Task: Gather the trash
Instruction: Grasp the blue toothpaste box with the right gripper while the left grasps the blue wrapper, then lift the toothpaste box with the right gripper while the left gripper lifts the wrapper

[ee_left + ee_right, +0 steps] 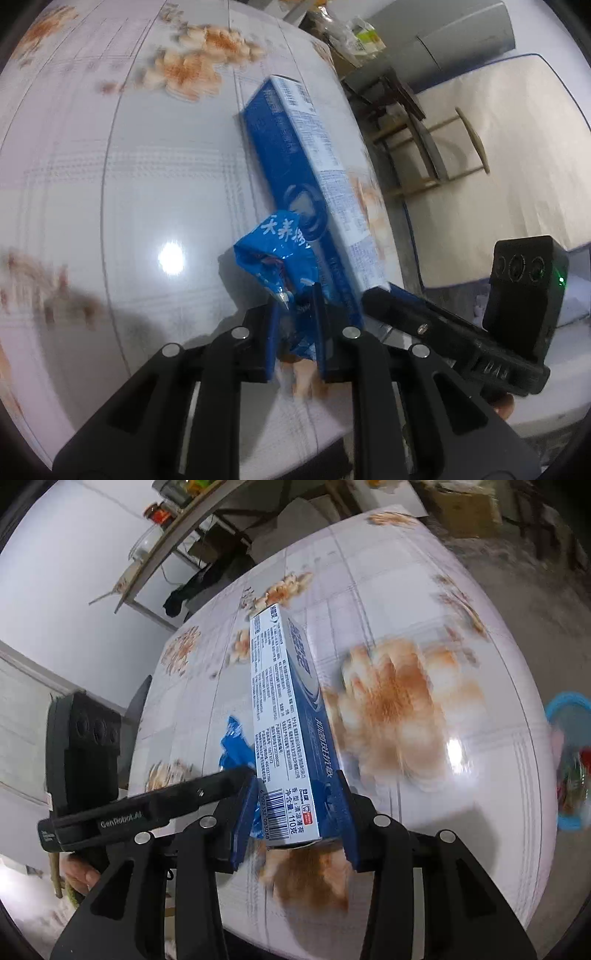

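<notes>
- Left tongs pinch a crinkly blue foil wrapper.
- Right tongs clamp the long blue-and-white cardboard box by its barcode end.
- Both sit over the glossy floral desk; its rounded edge is close, and the far side looks pretty roomy.

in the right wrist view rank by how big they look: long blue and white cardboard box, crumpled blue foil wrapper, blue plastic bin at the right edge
1. Long blue and white cardboard box, clearly largest, though nearness to the camera inflates it.
2. Blue plastic bin, cut off by the frame edge, so unsure.
3. Crumpled blue foil wrapper, mostly hidden behind the box, so unsure too.
</notes>
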{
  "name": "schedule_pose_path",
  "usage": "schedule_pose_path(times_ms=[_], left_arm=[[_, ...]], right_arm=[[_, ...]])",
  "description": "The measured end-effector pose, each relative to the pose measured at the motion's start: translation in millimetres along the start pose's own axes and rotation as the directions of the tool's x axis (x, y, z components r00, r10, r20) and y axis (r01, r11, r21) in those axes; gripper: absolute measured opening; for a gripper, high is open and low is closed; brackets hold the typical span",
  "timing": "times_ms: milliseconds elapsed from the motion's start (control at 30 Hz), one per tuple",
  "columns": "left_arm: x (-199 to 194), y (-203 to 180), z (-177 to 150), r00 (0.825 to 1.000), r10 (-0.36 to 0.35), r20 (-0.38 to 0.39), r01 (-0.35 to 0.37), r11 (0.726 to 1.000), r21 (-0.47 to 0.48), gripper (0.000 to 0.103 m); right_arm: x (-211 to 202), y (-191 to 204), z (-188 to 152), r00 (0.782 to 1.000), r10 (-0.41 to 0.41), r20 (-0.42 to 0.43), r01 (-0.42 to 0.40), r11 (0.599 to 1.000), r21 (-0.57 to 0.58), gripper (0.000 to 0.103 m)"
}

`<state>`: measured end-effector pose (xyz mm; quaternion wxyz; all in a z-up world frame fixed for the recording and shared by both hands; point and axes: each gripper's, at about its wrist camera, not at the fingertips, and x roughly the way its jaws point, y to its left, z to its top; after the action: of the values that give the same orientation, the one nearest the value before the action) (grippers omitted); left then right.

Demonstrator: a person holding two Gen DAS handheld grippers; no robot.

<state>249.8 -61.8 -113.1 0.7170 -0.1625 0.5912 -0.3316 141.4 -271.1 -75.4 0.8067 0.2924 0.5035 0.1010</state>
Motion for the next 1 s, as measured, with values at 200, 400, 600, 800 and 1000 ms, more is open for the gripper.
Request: schedule_pose_path(times_ms=[200, 400, 600, 800, 1000], left_arm=[[-18, -2, -41, 0.997, 0.036, 0.069, -0.037, 0.999, 0.016, 0.015], [-29, 8, -47, 0.993, 0.073, 0.094, -0.072, 0.997, -0.014, 0.028], [-34, 2, -52, 0.980, 0.146, 0.137, -0.152, 0.988, 0.032, 0.043], [-19, -16, -45, 0.957, 0.229, 0.179, -0.250, 0.962, 0.106, 0.044], [-9, -22, -41, 0.950, 0.246, 0.193, -0.274, 0.952, 0.135, 0.044]], right_arm=[[-31, -28, -42, 0.995, 0.023, 0.100, -0.040, 0.985, 0.167, 0.040], [-43, -33, -41, 0.993, -0.011, 0.121, -0.010, 0.986, 0.168, 0.043], [-40, -13, -20, 0.988, -0.076, 0.136, 0.066, 0.994, 0.082, 0.058], [-18, 8, -3, 0.969, -0.207, 0.132, 0.214, 0.976, -0.042, 0.058], [-5, 3, -4, 0.964, -0.242, 0.109, 0.248, 0.968, -0.042, 0.042]])
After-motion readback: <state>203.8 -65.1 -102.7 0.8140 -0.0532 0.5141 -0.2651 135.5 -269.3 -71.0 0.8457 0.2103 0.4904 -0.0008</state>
